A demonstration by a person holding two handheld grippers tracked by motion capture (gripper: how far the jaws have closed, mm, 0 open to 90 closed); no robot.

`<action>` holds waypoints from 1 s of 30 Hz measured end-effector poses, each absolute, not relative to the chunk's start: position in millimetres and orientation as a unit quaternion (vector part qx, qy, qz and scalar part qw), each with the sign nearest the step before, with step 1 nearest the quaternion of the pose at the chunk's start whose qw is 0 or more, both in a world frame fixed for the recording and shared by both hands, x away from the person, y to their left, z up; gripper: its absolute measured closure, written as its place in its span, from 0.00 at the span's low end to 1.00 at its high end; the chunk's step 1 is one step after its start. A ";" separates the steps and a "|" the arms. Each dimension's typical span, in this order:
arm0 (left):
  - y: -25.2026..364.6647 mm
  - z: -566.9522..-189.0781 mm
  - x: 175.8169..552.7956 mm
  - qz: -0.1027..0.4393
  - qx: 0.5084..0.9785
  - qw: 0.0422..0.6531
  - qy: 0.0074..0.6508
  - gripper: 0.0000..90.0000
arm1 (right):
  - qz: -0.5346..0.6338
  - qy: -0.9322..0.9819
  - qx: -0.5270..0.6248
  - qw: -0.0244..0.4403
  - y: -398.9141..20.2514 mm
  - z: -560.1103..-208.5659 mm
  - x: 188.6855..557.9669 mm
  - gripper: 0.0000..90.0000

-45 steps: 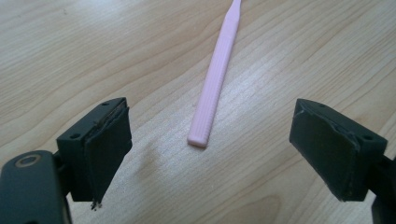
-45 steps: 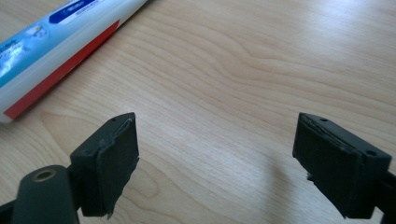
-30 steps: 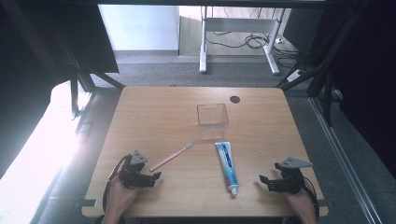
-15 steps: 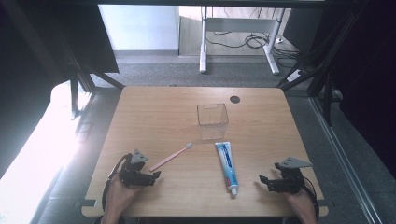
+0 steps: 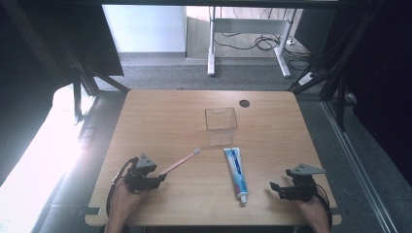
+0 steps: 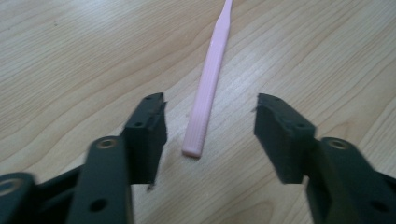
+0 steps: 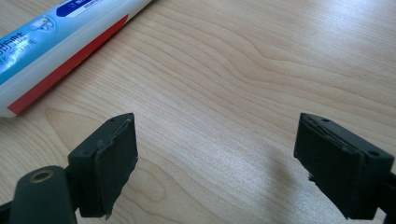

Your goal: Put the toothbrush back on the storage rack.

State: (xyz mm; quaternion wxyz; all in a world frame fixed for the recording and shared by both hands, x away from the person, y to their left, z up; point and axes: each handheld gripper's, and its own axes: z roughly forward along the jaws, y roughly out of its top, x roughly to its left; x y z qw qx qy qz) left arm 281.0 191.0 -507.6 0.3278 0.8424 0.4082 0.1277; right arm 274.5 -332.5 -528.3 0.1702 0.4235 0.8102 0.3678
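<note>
Now, line by line:
Change since the earlier frame: the left gripper's [image 6: 210,140] jaws have just been closing in on the pink toothbrush [image 6: 208,88]; its handle end lies between them, with wood showing on both sides, so neither pad touches it. In the high view the hands, the toothbrush and the toothpaste tube sit where they sat a second ago.
Left gripper: low over the near left of the table [image 5: 160,121], jaws pointing toward the table's middle, half spread, gripping nothing.
Left hand [image 5: 124,196]: comes in from the near edge, wrapped around the gripper's body.
Toothbrush [image 5: 180,161]: flat on the wood, handle end at the left gripper, bristle head aimed toward the clear box.
Right gripper [image 5: 278,188]: low over the near right of the table, jaws spread wide over bare wood, holding nothing, pointing toward the tube.
Right hand [image 5: 311,208]: at the near edge, behind its gripper.
Toothpaste tube [image 5: 236,170]: flat on the table between the two grippers, cap end nearer the person, apart from the right gripper's jaws.
Clear box [image 5: 221,120]: upright beyond the tube, just past the brush head.
</note>
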 end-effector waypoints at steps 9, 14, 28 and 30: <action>186.7 -501.6 299.2 0.125 0.854 0.308 0.401 1.00 | 0.366 0.808 0.428 0.171 -333.1 -528.9 274.3 0.15; 179.3 -505.5 313.1 0.129 0.864 0.285 0.395 1.00 | 0.364 0.809 0.428 0.171 -333.2 -529.6 274.5 0.15; 174.7 -518.6 320.2 0.112 0.870 0.273 0.395 0.98 | 0.362 0.812 0.427 0.167 -331.4 -530.5 274.5 0.16; 173.5 -518.7 319.0 0.111 0.870 0.275 0.393 0.98 | 0.361 0.812 0.426 0.167 -331.1 -530.6 274.6 0.16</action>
